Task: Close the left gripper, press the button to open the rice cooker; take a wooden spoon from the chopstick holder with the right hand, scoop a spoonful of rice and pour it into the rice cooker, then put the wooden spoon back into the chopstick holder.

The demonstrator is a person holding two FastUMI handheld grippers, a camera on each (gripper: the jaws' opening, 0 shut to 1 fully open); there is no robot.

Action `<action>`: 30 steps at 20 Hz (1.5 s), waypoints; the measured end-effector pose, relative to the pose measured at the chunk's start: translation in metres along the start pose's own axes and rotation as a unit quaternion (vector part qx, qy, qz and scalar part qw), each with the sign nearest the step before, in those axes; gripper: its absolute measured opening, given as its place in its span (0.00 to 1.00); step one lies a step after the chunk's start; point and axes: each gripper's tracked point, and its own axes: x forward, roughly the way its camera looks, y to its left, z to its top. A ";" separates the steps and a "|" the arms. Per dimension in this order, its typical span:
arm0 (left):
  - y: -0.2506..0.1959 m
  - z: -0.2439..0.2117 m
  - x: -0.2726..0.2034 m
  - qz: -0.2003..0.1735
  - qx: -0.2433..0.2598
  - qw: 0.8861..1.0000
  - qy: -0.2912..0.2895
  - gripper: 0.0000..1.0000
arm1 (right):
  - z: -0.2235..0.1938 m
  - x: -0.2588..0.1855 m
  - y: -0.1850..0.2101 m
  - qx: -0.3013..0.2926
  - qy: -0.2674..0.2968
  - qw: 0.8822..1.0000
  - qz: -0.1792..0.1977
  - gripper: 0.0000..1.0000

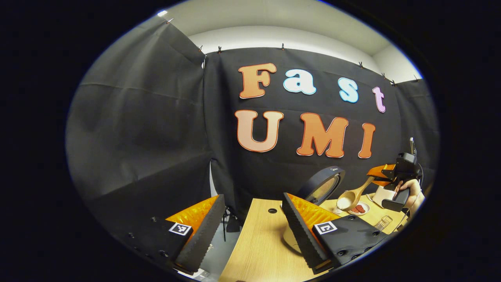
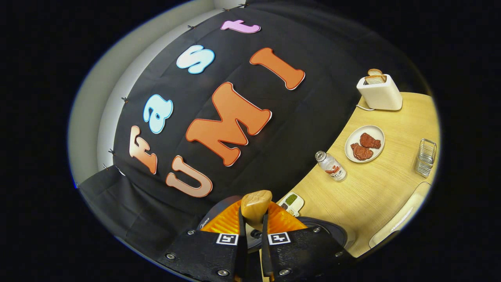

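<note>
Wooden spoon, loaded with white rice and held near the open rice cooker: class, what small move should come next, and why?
Probably carry the pale wooden spoon a little further over the round dark rice cooker and tip it. Its bowl holds white rice, the lid stands open, and the right claw is shut on the handle. The left claw is open, off to the side.

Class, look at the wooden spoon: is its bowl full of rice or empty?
Full. In the left gripper view the wooden spoon carries a white heap of rice, held by the right tongs.

Even, bright overhead light; soft shadows — strong fisheye bending at edges
</note>
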 end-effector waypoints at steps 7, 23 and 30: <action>0.003 -0.002 0.002 0.002 -0.002 1.000 0.004 0.98 | 0.005 -0.004 0.020 -0.060 -0.015 0.998 0.016 0.13; 0.003 0.000 0.007 0.004 -0.001 1.000 -0.001 1.00 | 0.009 -0.010 0.056 -0.176 -0.040 0.982 0.049 0.13; 0.004 -0.005 0.007 0.007 -0.001 1.000 0.004 0.98 | 0.003 -0.013 0.062 -0.226 -0.044 0.971 0.065 0.13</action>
